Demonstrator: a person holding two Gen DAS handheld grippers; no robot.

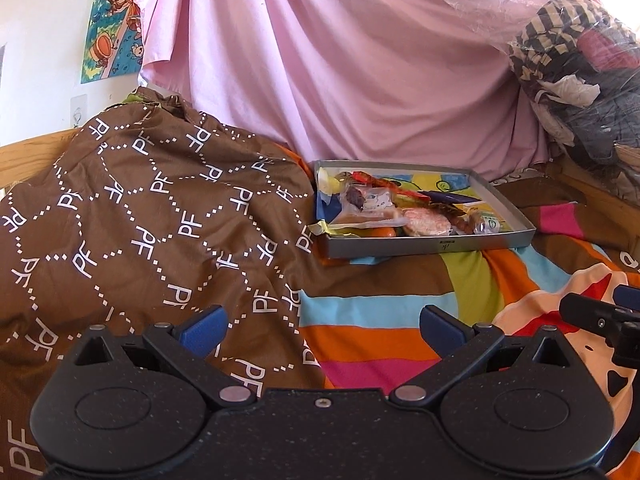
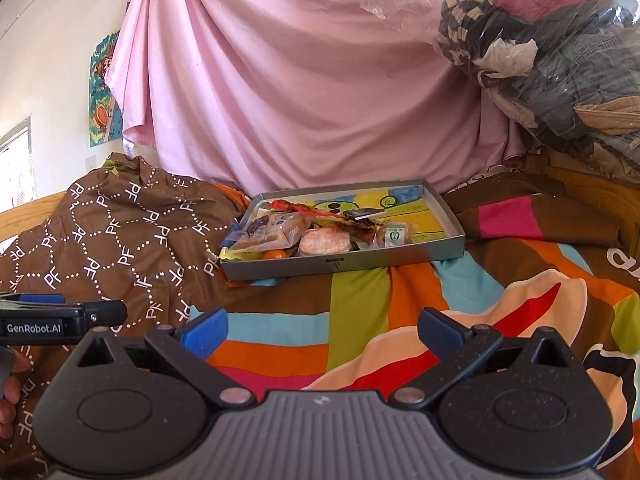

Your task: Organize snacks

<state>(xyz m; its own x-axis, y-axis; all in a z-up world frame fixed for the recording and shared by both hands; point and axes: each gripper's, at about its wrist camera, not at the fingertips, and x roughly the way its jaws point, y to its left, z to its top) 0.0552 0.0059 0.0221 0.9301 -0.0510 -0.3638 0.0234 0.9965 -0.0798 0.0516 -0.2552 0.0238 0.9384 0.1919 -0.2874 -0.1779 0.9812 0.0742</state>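
Observation:
A shallow grey tray [image 1: 432,246] [image 2: 344,265] lies on the striped bedspread, ahead of both grippers. Several wrapped snacks are heaped in its near left part: a clear packet with a cake [image 1: 374,210] [image 2: 276,230], a round pink biscuit pack [image 1: 424,222] [image 2: 324,242], a small orange fruit [image 1: 382,232] [image 2: 274,255] and a small green-labelled pack [image 2: 394,236]. My left gripper [image 1: 322,326] is open and empty, well short of the tray. My right gripper [image 2: 322,328] is open and empty too. Each gripper's side shows at the edge of the other's view.
A brown quilt with white letters [image 1: 140,220] [image 2: 108,232] is bunched left of the tray. A pink sheet [image 1: 340,60] hangs behind. A clear bag of clothes [image 2: 560,60] is piled at the back right. A wooden bed frame [image 2: 592,188] borders the bed.

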